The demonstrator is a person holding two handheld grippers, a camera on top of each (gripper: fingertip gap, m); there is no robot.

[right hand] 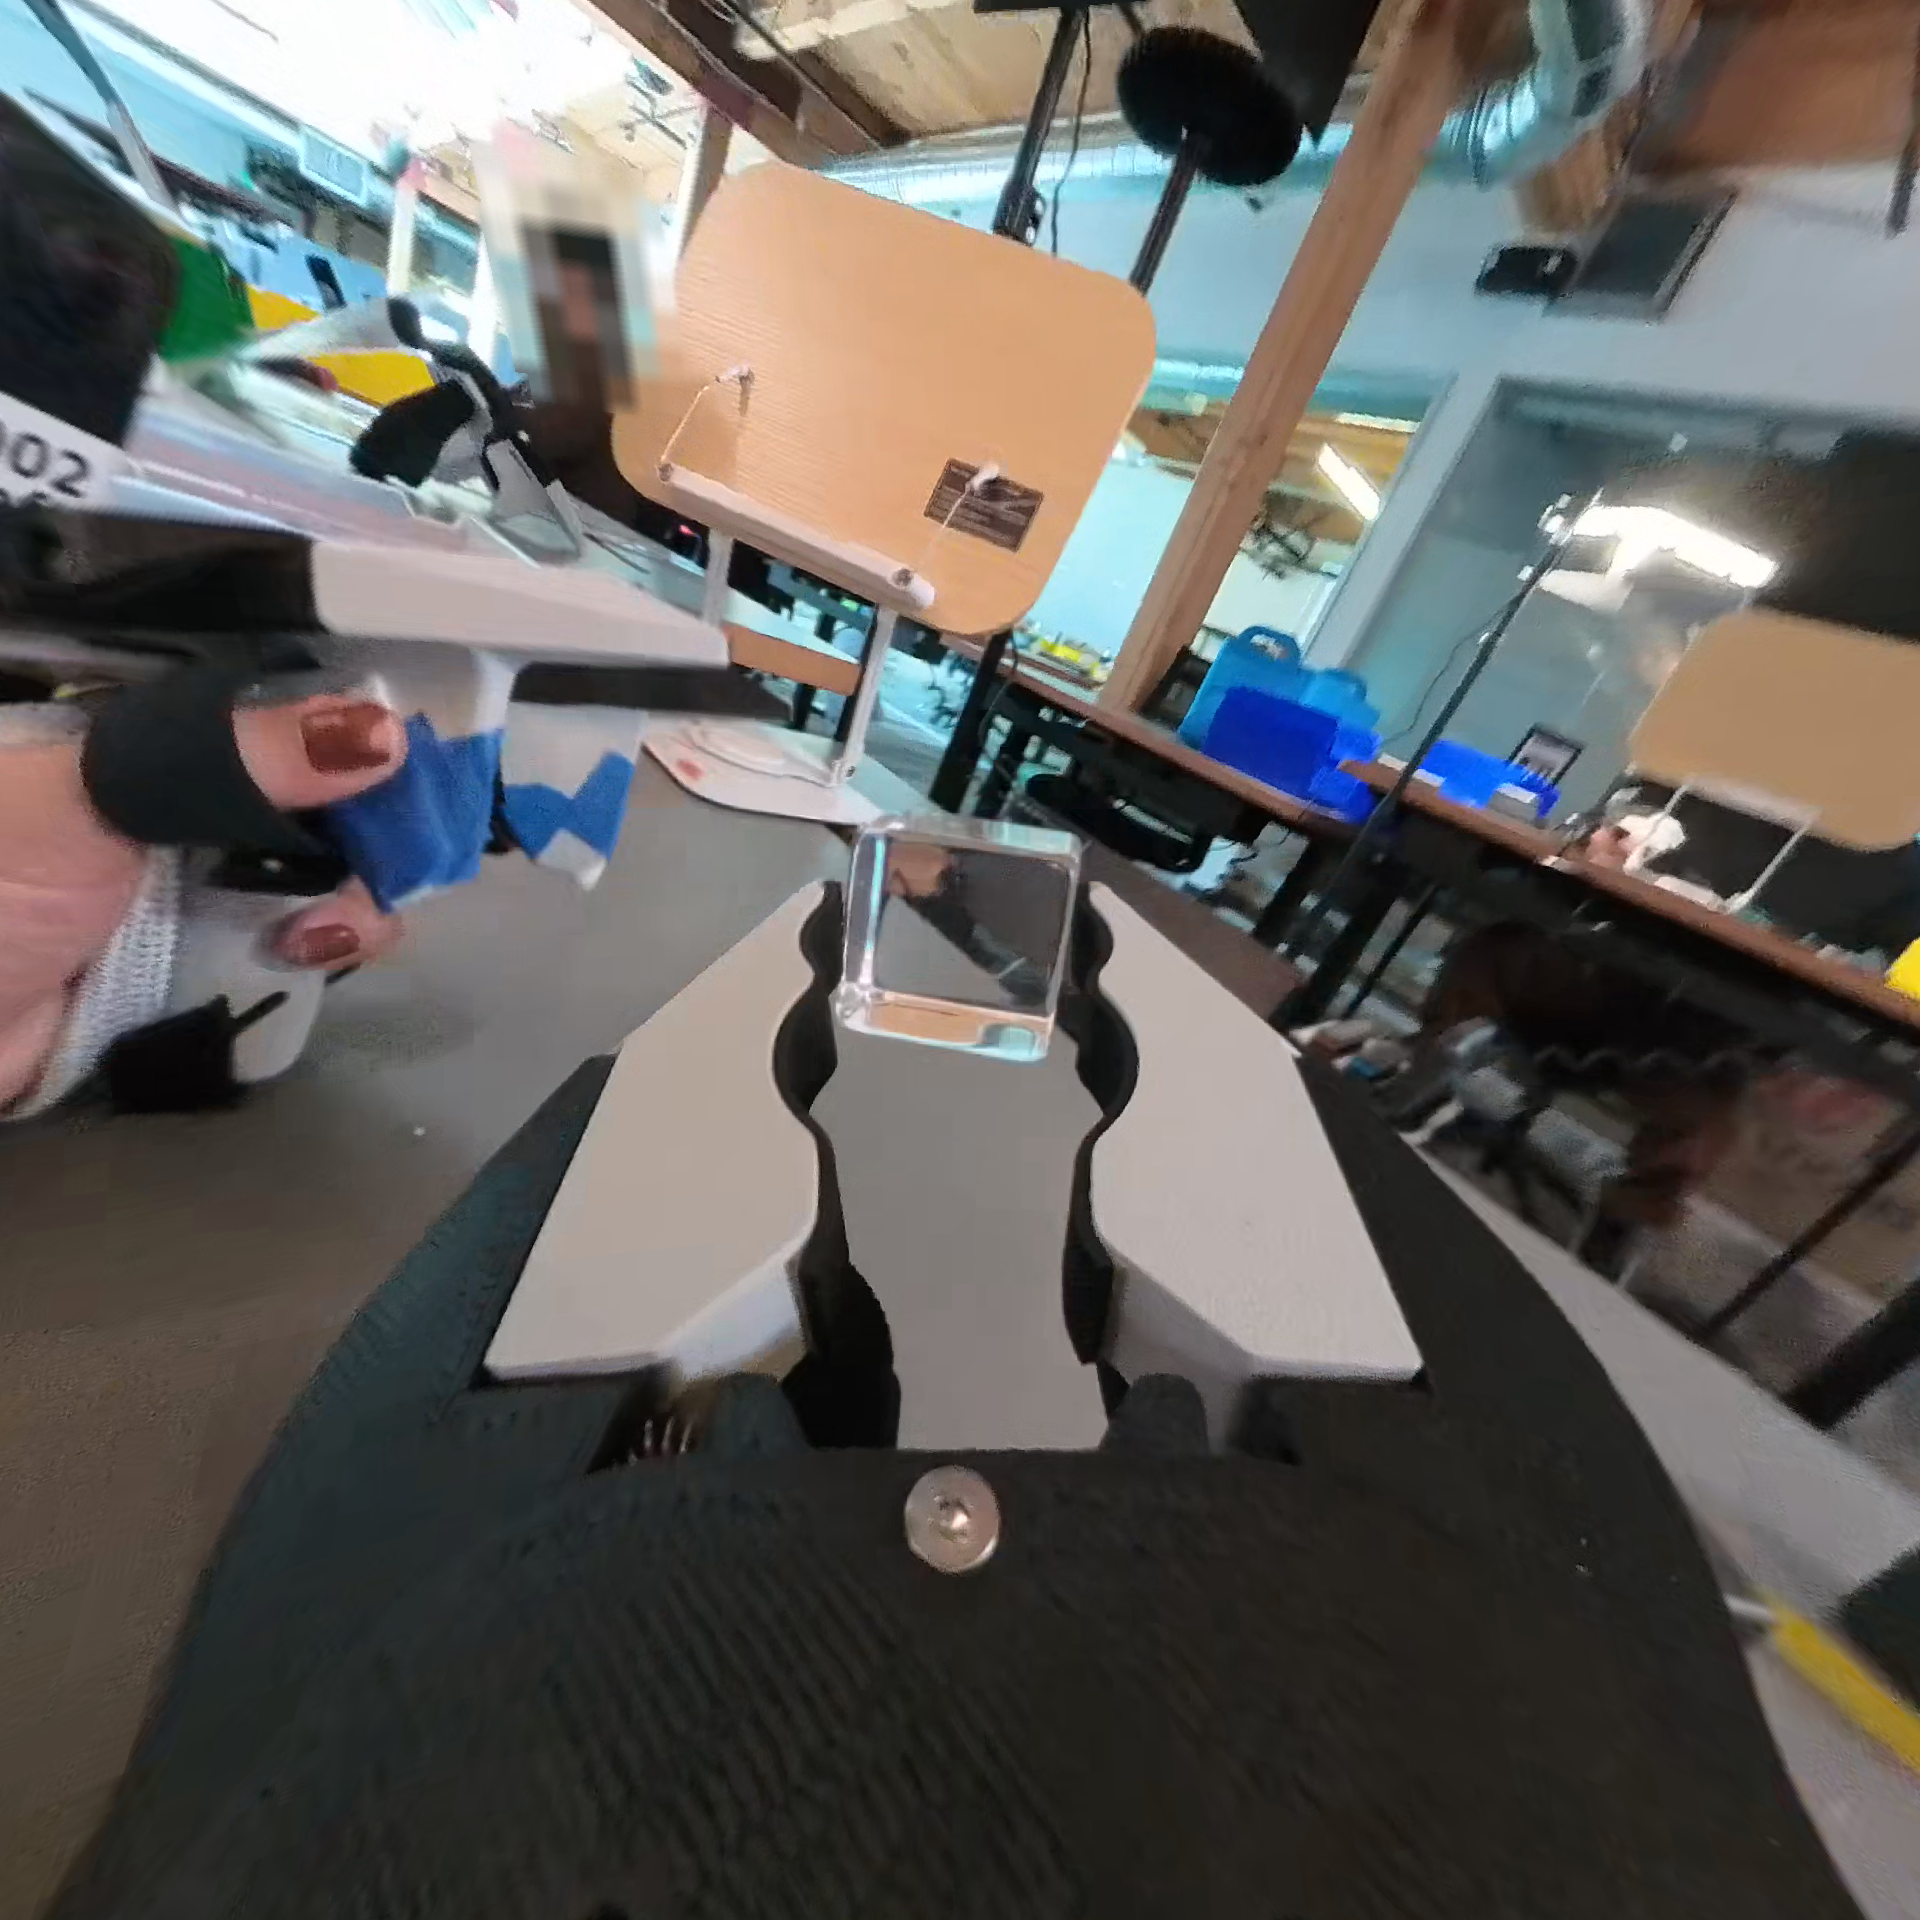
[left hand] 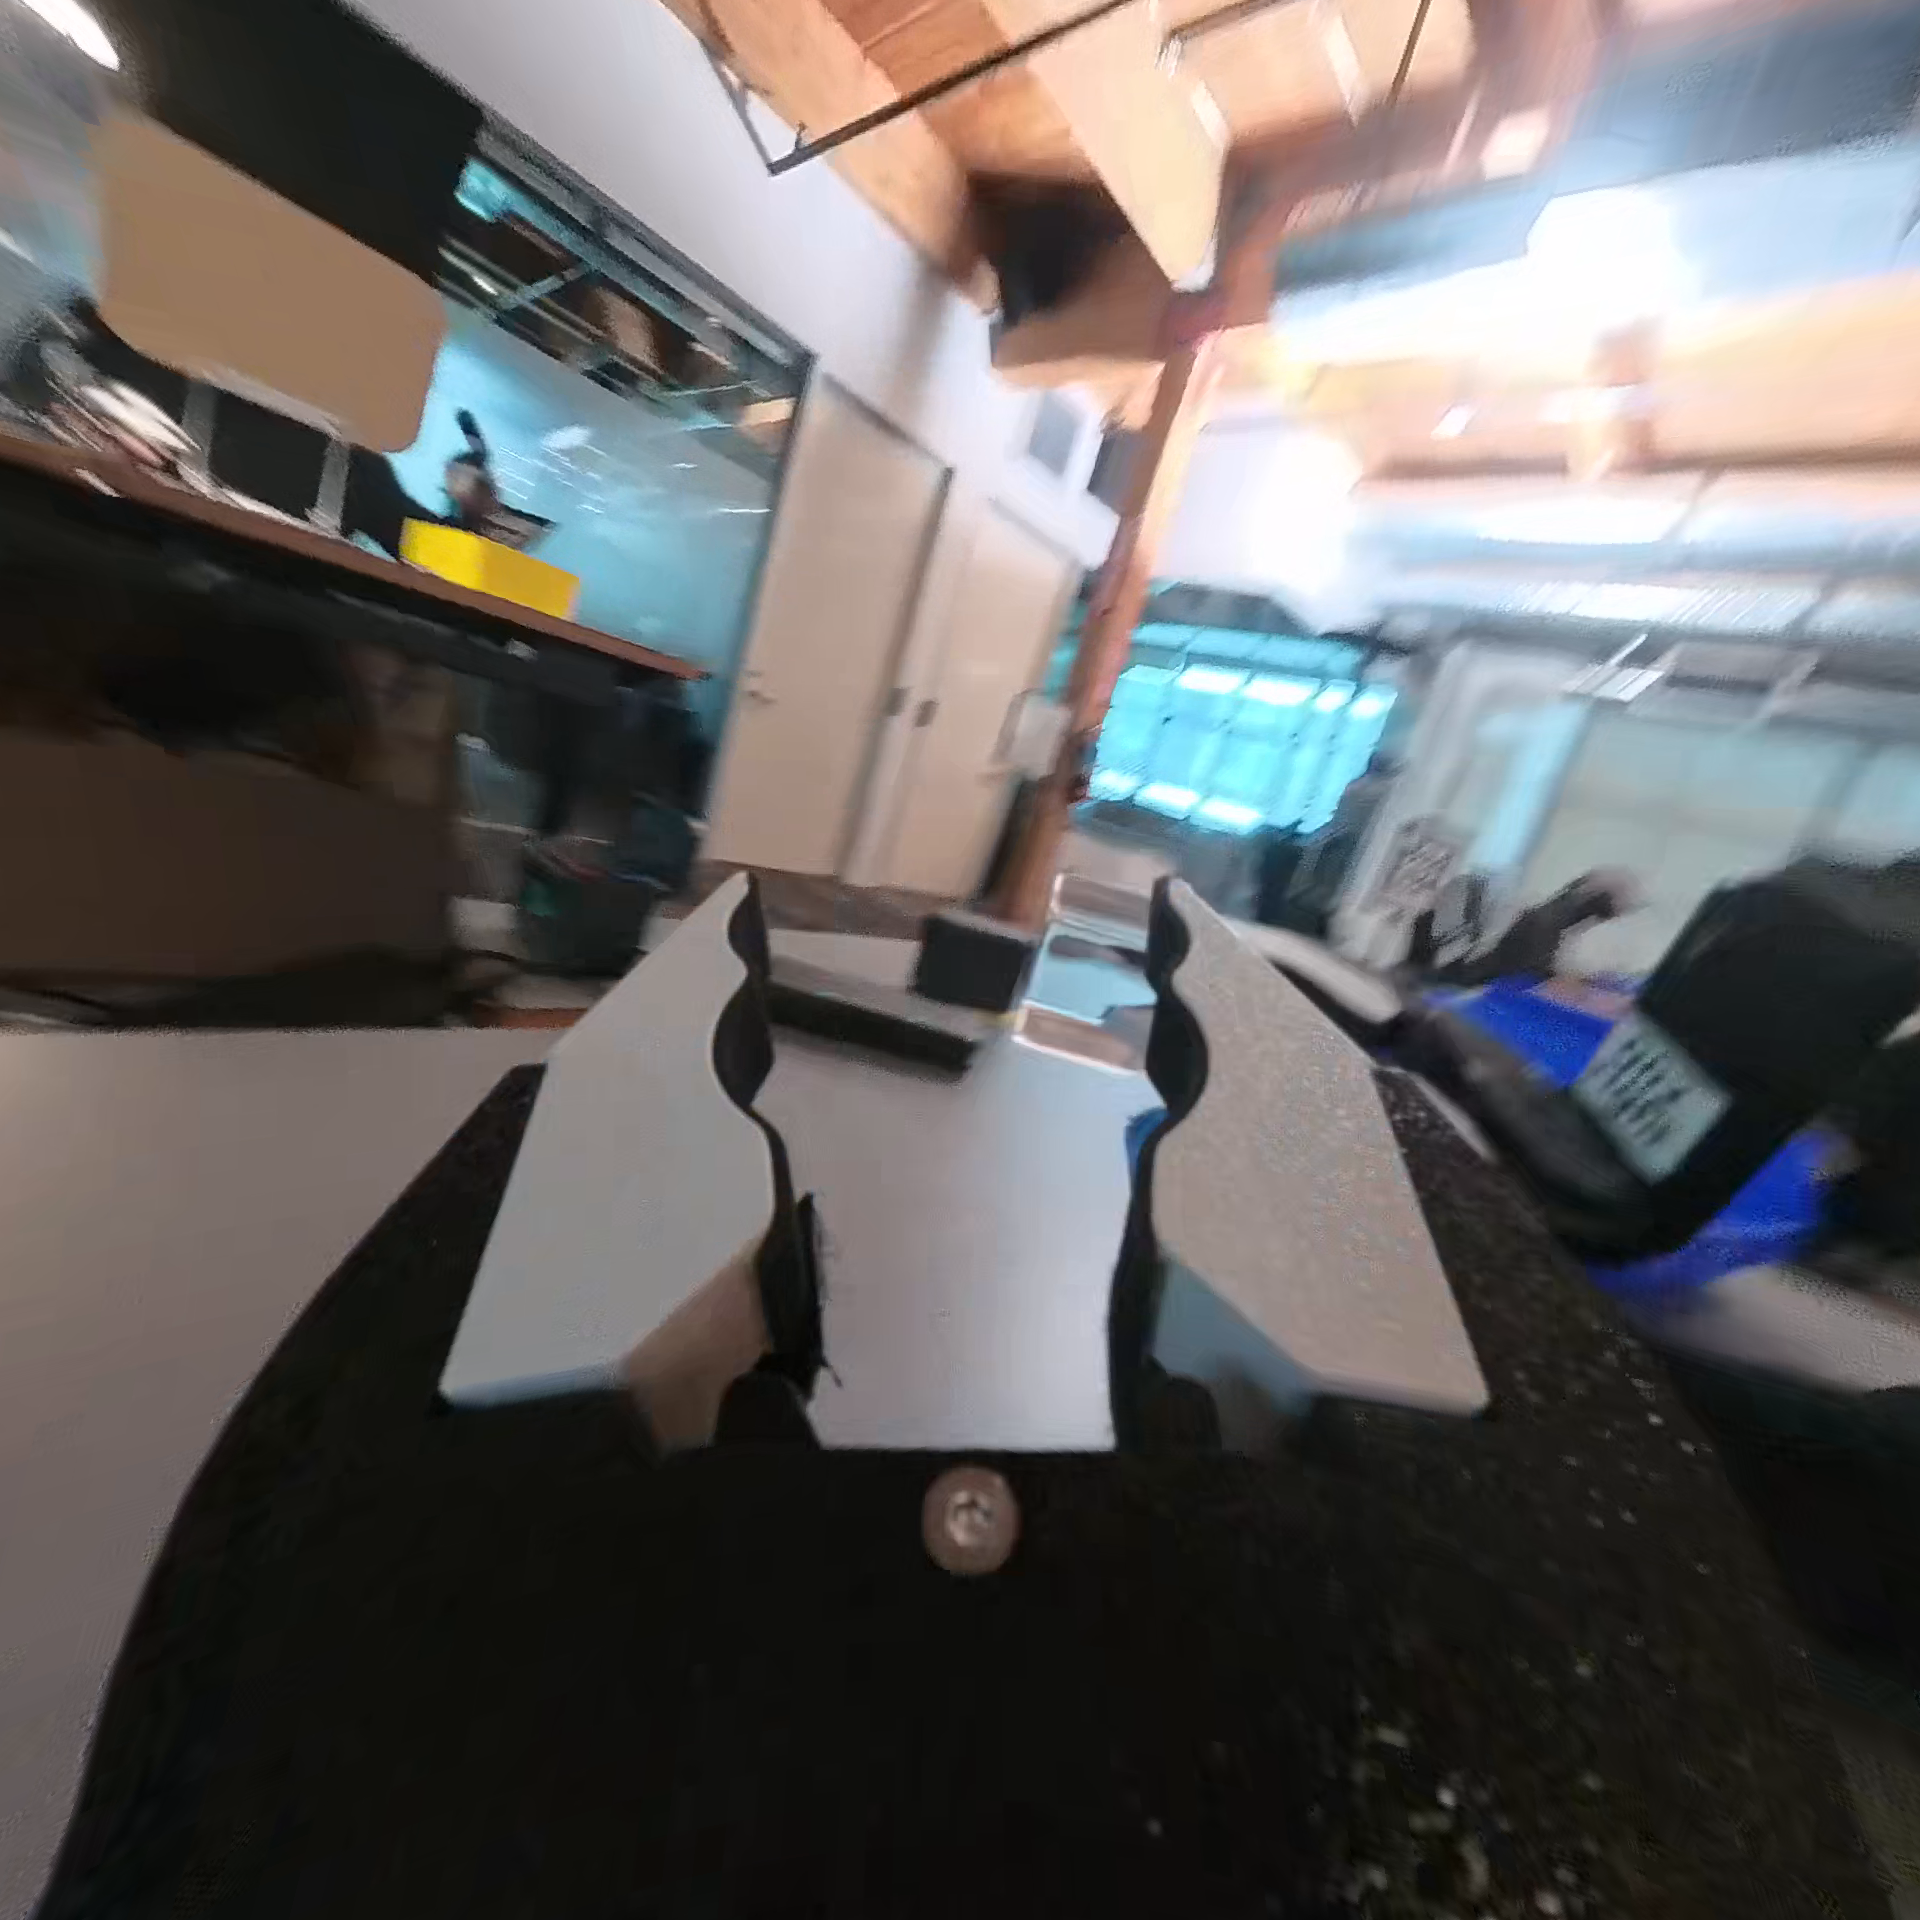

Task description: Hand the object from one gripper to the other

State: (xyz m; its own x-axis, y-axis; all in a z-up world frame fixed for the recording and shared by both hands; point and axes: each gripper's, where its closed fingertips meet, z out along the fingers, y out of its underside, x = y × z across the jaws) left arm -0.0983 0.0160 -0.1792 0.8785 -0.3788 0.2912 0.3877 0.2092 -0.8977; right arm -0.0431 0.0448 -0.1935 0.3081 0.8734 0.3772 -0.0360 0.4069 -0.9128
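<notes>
A clear acrylic cube (right hand: 961,945) sits between the fingertips of my right gripper (right hand: 961,904), which is shut on it and holds it above the grey table (right hand: 312,1195). My left gripper (left hand: 956,904) is open and empty, its jaws wide apart over the table; its view is blurred. In the right wrist view the left gripper (right hand: 540,623) shows at the left edge, held by a hand (right hand: 208,790) in a fingerless black glove, apart from the cube and to its left. The cube does not show in the left wrist view.
A tan board on a white stand (right hand: 894,395) stands on the table behind the cube. Long tables with blue bins (right hand: 1278,717) run to the right. A black box (left hand: 971,961) sits on the table ahead of the left gripper. A yellow box (left hand: 488,577) is on a shelf.
</notes>
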